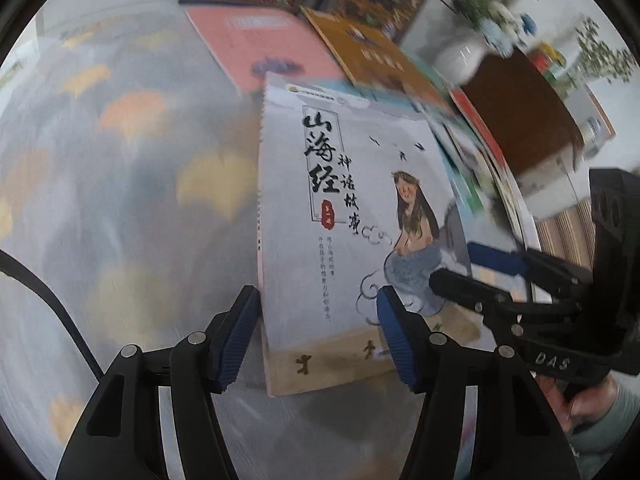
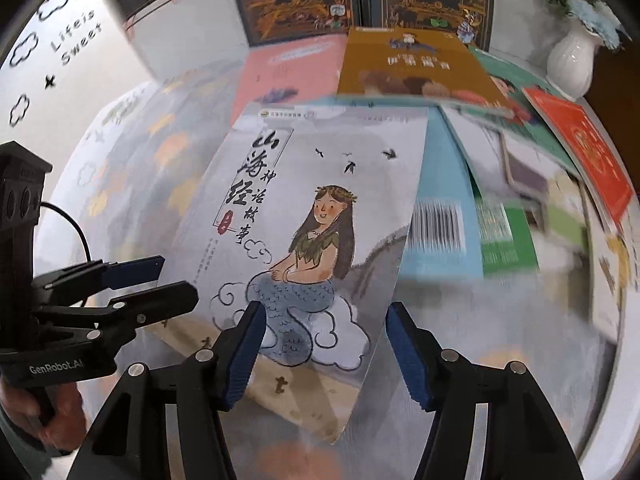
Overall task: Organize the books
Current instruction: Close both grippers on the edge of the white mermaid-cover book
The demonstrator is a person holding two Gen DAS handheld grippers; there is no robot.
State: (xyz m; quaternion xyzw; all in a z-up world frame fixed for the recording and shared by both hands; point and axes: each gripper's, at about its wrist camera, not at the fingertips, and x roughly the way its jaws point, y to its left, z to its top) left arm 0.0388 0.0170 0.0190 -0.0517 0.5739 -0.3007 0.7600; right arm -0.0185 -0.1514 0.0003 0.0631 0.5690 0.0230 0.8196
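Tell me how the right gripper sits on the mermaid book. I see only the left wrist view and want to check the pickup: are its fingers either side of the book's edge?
Observer: Yes. The right gripper is open and straddles the right edge of the mermaid book. One finger is over the cover, the other over the tablecloth.
Operator: What lies just right of that edge?
Observer: A light blue book, back cover up, with its barcode showing.
Operator: Anything at the far left?
Observer: Wall lettering that reads "Life is Sweet".
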